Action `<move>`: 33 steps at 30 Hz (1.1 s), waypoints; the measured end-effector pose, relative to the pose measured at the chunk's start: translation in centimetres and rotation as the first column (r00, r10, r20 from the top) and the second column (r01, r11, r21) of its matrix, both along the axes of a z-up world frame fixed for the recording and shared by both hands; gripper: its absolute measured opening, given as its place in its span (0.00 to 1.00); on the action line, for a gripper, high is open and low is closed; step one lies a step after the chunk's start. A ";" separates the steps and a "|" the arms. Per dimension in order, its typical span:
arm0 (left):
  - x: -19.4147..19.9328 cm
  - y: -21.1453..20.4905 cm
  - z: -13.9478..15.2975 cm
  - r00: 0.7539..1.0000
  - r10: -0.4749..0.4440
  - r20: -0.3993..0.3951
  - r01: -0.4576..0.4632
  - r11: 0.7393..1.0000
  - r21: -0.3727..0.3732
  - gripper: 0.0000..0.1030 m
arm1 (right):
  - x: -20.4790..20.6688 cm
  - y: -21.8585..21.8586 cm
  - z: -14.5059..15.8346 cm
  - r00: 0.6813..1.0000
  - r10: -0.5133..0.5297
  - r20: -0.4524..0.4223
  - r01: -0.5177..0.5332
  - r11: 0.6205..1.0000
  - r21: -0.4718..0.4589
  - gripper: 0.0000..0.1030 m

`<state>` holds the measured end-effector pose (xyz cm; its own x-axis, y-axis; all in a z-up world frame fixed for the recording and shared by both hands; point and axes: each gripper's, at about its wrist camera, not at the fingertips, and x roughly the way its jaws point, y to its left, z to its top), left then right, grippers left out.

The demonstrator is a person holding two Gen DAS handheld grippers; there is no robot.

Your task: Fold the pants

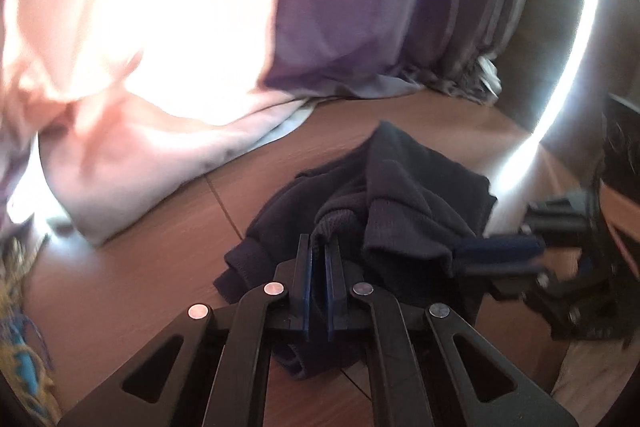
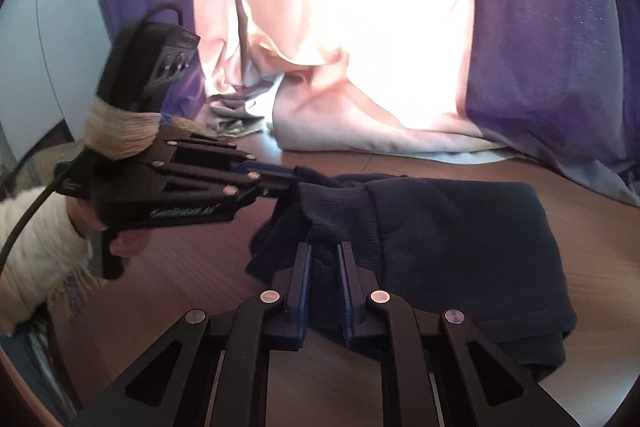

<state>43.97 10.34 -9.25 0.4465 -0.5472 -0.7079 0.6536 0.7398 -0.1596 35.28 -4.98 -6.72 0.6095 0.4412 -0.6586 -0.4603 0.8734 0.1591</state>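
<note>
We hold the dark navy knit pants (image 2: pixel 440 239), bunched on the wooden counter (image 2: pixel 580 227). Left gripper (image 1: pixel 319 247) and right gripper (image 2: pixel 325 251) each pinch the ribbed waistband, side by side; the legs trail rightward.

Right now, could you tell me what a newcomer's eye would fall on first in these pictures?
First, the sunlit pink curtain glowing at the back, flanked by purple curtains. Next, the dark pants bunched on the wooden floor in the middle. The left gripper and right gripper are both pinched on the ribbed edge nearest the cameras.
</note>
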 end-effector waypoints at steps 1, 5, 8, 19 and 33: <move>0.4 0.1 -0.6 0.999 0.022 -0.025 -0.022 1.000 0.001 0.07 | 0.1 0.2 0.0 1.000 0.000 0.006 0.000 1.000 0.008 0.14; 1.4 1.3 -2.4 0.990 0.087 -0.108 -0.087 0.996 -0.002 0.12 | 1.3 1.6 -0.8 1.000 0.021 0.012 -0.021 0.999 0.045 0.14; 1.5 3.1 -2.7 0.979 0.164 -0.124 -0.166 0.986 -0.011 0.21 | 2.1 2.7 -1.9 0.999 0.032 -0.003 -0.032 0.999 0.041 0.14; -2.4 3.0 0.2 0.977 0.165 -0.133 -0.176 0.982 -0.075 0.23 | 1.6 3.1 -3.2 0.995 0.079 -0.061 -0.077 0.996 0.039 0.29; -4.6 0.4 -2.7 0.872 0.342 -0.351 -0.411 0.900 -0.145 0.23 | -0.5 -3.2 -1.4 0.986 -0.147 0.080 0.157 0.978 -0.140 0.41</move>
<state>39.35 10.71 -11.98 0.4260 -0.5311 -0.7324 0.2233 0.8462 -0.4838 34.77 -8.19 -8.10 0.7083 0.2425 -0.6629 -0.3257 0.9455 -0.0021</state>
